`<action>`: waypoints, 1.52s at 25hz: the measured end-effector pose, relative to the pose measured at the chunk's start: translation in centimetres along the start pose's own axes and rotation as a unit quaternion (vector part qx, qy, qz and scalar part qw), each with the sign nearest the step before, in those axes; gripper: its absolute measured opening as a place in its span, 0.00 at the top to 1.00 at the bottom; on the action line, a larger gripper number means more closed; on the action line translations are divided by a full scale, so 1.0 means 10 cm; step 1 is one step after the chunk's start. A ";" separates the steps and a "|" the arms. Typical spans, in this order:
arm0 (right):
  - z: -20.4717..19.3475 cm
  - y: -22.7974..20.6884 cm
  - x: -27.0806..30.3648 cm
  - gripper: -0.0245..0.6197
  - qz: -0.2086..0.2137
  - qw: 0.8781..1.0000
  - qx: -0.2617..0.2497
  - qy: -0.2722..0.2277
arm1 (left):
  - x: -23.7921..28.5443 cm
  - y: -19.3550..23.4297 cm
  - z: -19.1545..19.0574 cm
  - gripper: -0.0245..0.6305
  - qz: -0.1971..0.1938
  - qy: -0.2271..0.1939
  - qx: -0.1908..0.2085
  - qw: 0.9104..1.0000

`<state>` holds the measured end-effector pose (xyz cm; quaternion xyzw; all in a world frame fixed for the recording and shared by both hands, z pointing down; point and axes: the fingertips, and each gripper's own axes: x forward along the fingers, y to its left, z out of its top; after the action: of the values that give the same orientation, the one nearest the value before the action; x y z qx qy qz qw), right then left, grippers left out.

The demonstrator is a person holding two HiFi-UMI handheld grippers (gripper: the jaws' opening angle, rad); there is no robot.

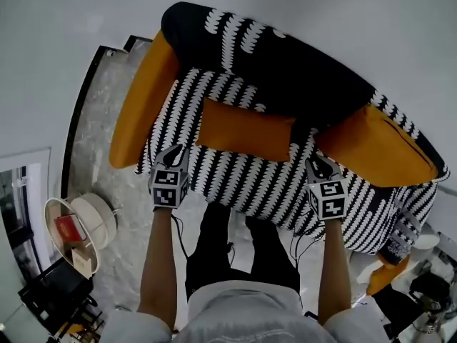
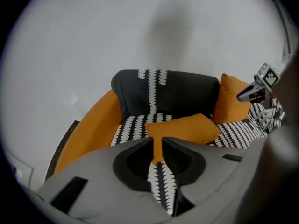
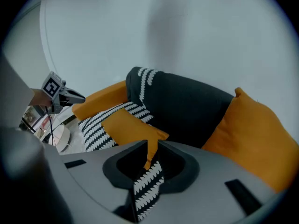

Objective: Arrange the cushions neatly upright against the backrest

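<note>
A small sofa has a black-and-white patterned seat [image 1: 235, 174], a black backrest [image 1: 285, 63] and orange arms. One orange cushion [image 1: 246, 138] [image 2: 184, 127] [image 3: 128, 127] lies flat on the seat. A second orange cushion [image 1: 375, 148] [image 2: 231, 97] [image 3: 252, 134] leans at the sofa's right end. My left gripper [image 1: 178, 153] [image 2: 158, 141] hovers over the seat's front edge, left of the flat cushion. My right gripper [image 1: 316, 164] [image 3: 152, 146] hovers right of it. On both, the jaws stand a narrow gap apart with nothing between them.
The sofa's left orange arm [image 1: 139, 98] borders a marble floor strip. A round white side table [image 1: 78, 227] with a red item stands at the lower left. Clutter [image 1: 421, 284] sits at the lower right. The person's legs [image 1: 235, 249] stand against the seat front.
</note>
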<state>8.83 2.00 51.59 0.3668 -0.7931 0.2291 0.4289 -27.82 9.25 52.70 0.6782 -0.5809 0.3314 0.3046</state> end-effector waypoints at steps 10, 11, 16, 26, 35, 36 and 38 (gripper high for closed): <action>-0.59 -0.05 0.64 0.87 -0.002 0.997 0.015 0.071 | 0.80 -0.04 -0.48 0.77 -0.059 0.059 0.024 0.996; -0.71 -0.10 0.67 0.87 -0.002 0.997 0.021 0.080 | 0.88 -0.13 -0.53 0.77 -0.068 0.066 0.028 0.995; -1.16 -0.18 0.91 0.85 0.007 0.994 0.059 0.094 | 1.17 -0.29 -0.78 0.74 -0.090 0.090 0.052 0.991; -1.32 0.26 1.52 0.85 0.033 0.986 0.056 0.154 | 1.42 0.14 -1.20 0.66 -0.114 0.158 0.063 0.979; -1.31 0.11 1.61 0.85 0.021 0.978 0.035 0.206 | 1.61 -0.06 -1.01 0.82 -0.146 0.167 0.069 0.973; -1.32 0.17 1.63 0.85 0.022 0.978 0.038 0.205 | 1.59 -0.02 -1.04 0.83 -0.143 0.168 0.067 0.973; -1.35 0.29 1.68 0.85 0.026 0.978 0.042 0.203 | 1.52 0.06 -1.08 0.83 -0.138 0.174 0.066 0.973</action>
<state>7.37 6.51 72.81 0.3099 -0.6883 0.3433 0.5590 -27.88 8.92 71.35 0.7020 -0.3967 0.4373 0.3982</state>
